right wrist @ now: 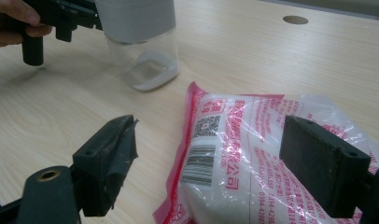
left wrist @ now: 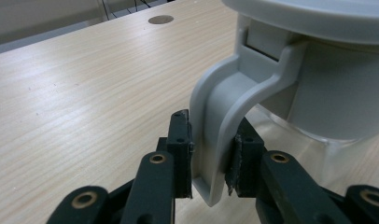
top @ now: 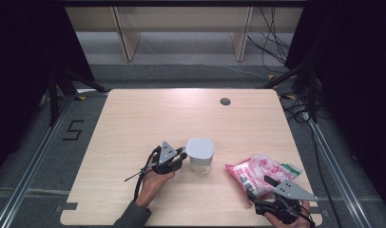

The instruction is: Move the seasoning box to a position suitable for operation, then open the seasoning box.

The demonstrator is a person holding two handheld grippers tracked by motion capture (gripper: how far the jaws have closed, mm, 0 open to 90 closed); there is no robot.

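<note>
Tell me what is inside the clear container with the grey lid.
Through the clear wall of the container only its base shows; it looks empty. The upper part is hidden behind the grey lid, whose latch the left gripper clamps.

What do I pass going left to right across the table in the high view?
Left tool shut on the container's latch, clear container with grey lid, red-and-white bag, right tool open at the bag.
</note>
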